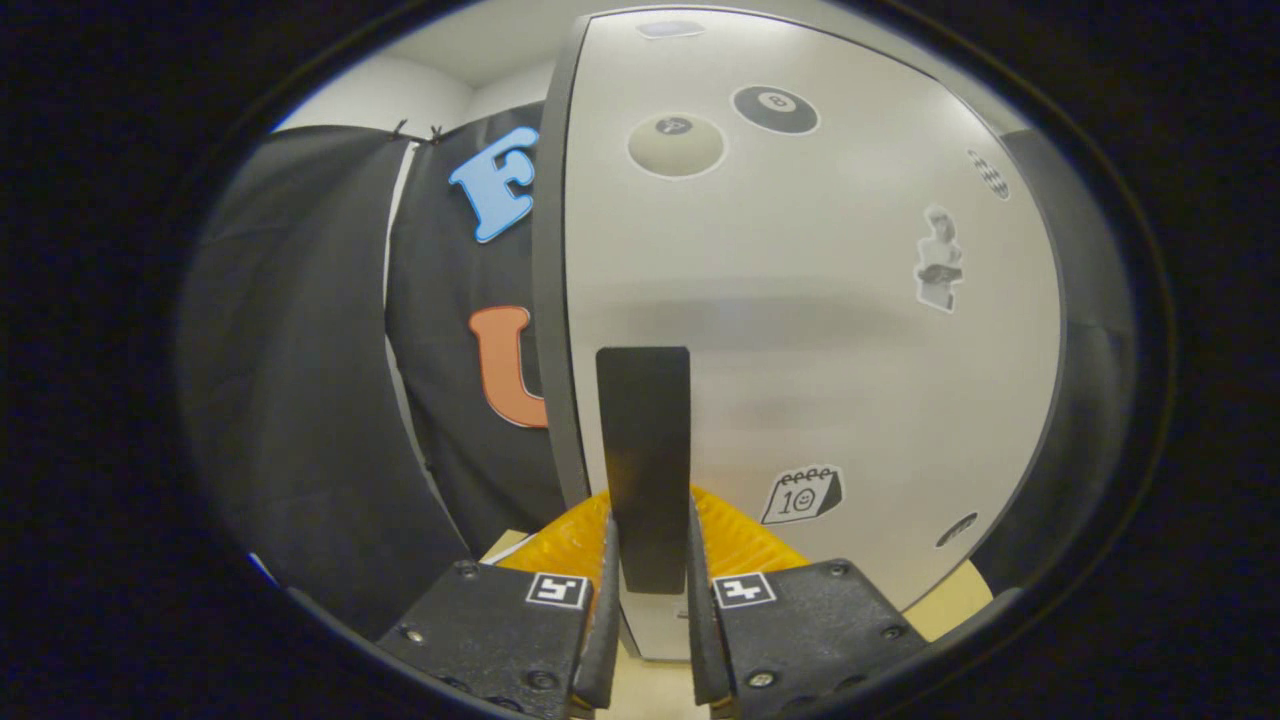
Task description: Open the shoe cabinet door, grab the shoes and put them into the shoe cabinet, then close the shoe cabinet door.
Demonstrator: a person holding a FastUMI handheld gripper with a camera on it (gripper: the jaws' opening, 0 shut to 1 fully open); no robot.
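Fingers [648, 590] clamped on one door handle [645, 450]

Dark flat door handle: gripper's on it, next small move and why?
Probably pull straight back to swing the pale grey stickered cabinet door open. The gripper looks closed on the dark flat door handle, one finger on each side.
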